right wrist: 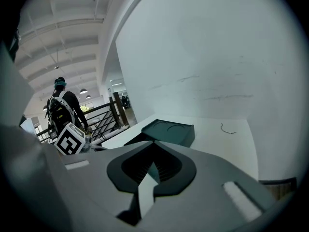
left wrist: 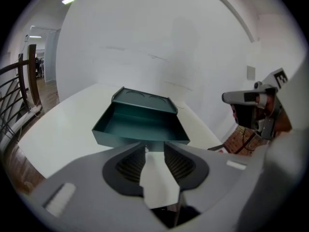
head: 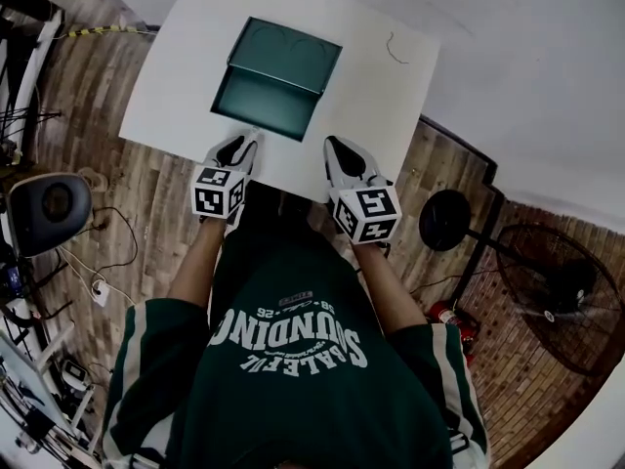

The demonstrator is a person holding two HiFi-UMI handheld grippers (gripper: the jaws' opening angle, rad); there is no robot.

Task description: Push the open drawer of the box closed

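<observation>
A dark green box (head: pixel 288 52) sits on the white table (head: pixel 391 106), its open, empty drawer (head: pixel 264 106) pulled toward me. In the left gripper view the drawer (left wrist: pixel 140 124) lies just beyond my left gripper (left wrist: pixel 154 146), whose jaws stand apart with only bare table between them. From above, the left gripper (head: pixel 249 137) hovers at the drawer's near left corner without clearly touching it. My right gripper (head: pixel 332 145) is to the drawer's right, near the table's front edge. Its tips (right wrist: pixel 154 142) meet with nothing held, and the box (right wrist: pixel 169 131) lies ahead of them.
A short curl of wire (head: pixel 394 49) lies on the table's far right. On the wooden floor to the right stand a fan (head: pixel 571 296) and a black round base (head: pixel 444 220). Cables and a dark round object (head: pixel 49 208) are at the left. A person with a backpack (right wrist: pixel 60 110) stands by a railing.
</observation>
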